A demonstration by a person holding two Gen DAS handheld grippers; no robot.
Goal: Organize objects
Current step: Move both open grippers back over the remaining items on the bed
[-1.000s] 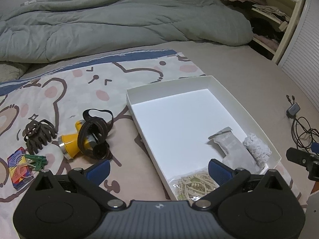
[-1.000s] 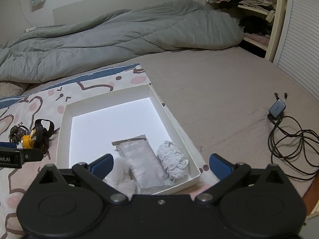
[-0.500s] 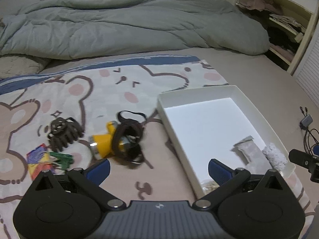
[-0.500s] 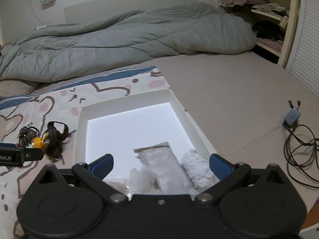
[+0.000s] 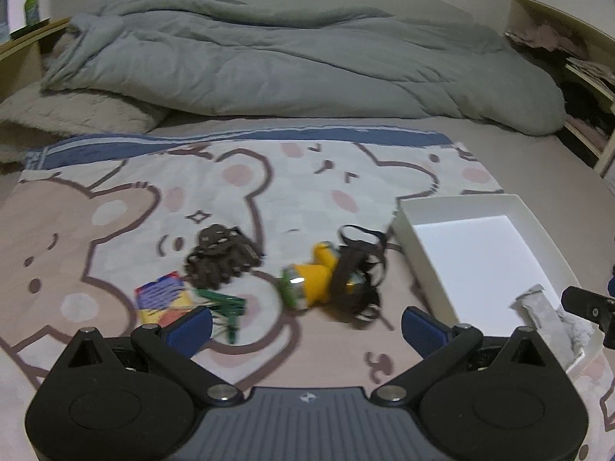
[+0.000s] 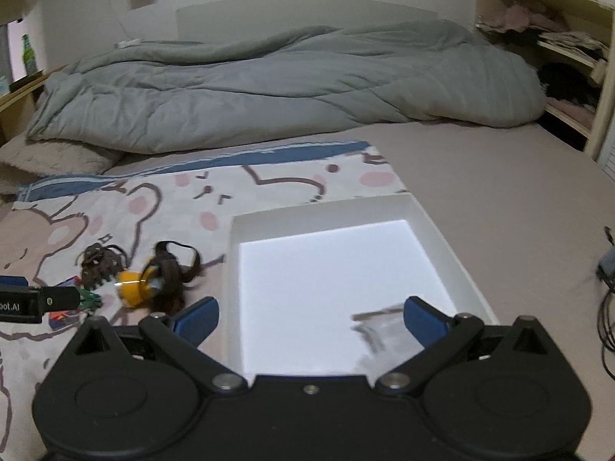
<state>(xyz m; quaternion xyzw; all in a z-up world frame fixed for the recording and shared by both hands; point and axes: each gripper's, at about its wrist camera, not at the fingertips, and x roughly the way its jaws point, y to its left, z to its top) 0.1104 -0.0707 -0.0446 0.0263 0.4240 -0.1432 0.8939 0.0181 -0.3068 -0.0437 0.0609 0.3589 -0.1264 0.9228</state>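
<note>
A white box [image 5: 419, 226] lies on the bear-print blanket, also in the right wrist view [image 6: 442, 230], with a grey packet [image 5: 542, 309] [image 6: 380, 330] in its near end. Left of it lie a yellow headlamp with a dark strap [image 5: 326, 280] [image 6: 153, 280], a brown hair claw [image 5: 219, 257] [image 6: 98, 261], green clips [image 5: 226, 305] and a colourful card pack [image 5: 161, 299]. My left gripper [image 5: 305, 330] is open and empty, just short of the headlamp. My right gripper [image 6: 311, 319] is open and empty over the box's near end.
A grey duvet [image 5: 300, 65] is heaped across the far side of the bed. A charger with black cable [image 6: 607, 269] lies on the sheet right of the box. Shelves with clothes [image 6: 557, 50] stand at the far right. A green bottle [image 5: 32, 4] stands far left.
Both grippers have swung left and tilted up. The left view now centres on the headlamp and hair claw instead of the box. Nothing was picked up.
</note>
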